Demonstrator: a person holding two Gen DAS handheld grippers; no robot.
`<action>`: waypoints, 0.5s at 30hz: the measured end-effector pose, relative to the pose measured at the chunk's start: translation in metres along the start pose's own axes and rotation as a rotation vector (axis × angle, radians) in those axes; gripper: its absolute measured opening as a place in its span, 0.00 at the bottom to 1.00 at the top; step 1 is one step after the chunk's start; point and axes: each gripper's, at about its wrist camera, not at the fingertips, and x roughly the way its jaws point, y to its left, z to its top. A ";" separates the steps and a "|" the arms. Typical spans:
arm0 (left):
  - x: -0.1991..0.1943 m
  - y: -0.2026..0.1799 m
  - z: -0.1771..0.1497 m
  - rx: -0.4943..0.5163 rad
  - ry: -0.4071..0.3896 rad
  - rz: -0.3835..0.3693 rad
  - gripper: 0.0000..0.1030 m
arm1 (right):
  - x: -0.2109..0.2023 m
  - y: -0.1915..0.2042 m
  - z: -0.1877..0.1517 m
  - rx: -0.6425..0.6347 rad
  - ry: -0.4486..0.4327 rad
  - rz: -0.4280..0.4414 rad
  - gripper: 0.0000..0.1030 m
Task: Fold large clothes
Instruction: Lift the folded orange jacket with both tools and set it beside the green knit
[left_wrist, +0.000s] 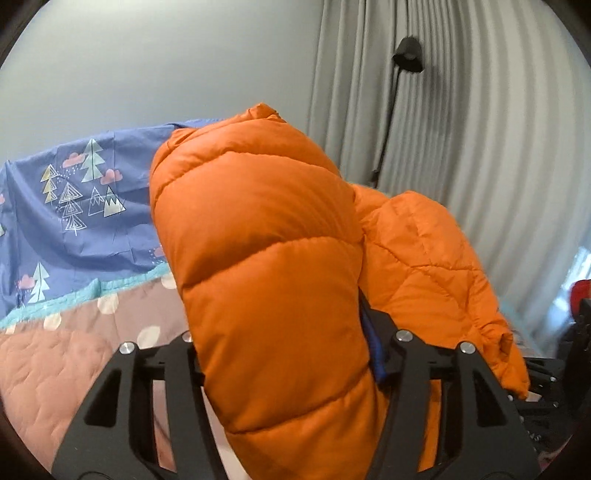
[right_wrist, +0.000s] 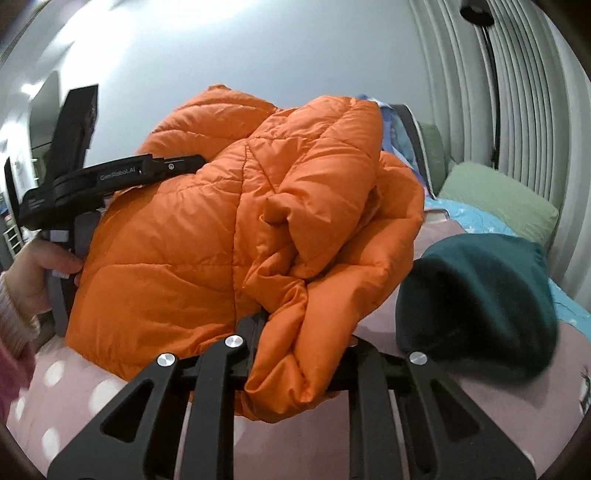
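Observation:
An orange quilted puffer jacket (left_wrist: 258, 236) is lifted off the bed between both grippers. In the left wrist view a thick padded fold of it fills the gap of my left gripper (left_wrist: 280, 341), whose fingers press on it from both sides. In the right wrist view my right gripper (right_wrist: 299, 332) is shut on a bunched edge of the jacket (right_wrist: 207, 229). The left gripper (right_wrist: 192, 162) reaches into the jacket's far left side there, held by a hand (right_wrist: 33, 273). The fingertips of both grippers are hidden by fabric.
Below lies a bed with a pink dotted quilt (left_wrist: 55, 365). A blue sheet with tree prints (left_wrist: 85, 206) is at the far left. A dark green garment (right_wrist: 480, 310) lies at the right, with a green pillow (right_wrist: 498, 199) behind. Grey curtains (left_wrist: 480, 147) and a black lamp (left_wrist: 408, 55) stand beyond.

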 end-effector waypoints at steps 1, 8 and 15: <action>0.016 0.003 -0.003 -0.004 0.010 0.019 0.59 | 0.024 -0.007 0.000 0.017 0.029 -0.018 0.18; 0.148 0.021 -0.095 -0.055 0.244 0.259 0.84 | 0.127 -0.066 -0.046 0.263 0.282 -0.106 0.30; 0.112 0.042 -0.106 -0.191 0.229 0.177 0.94 | 0.110 -0.065 -0.056 0.313 0.277 -0.139 0.63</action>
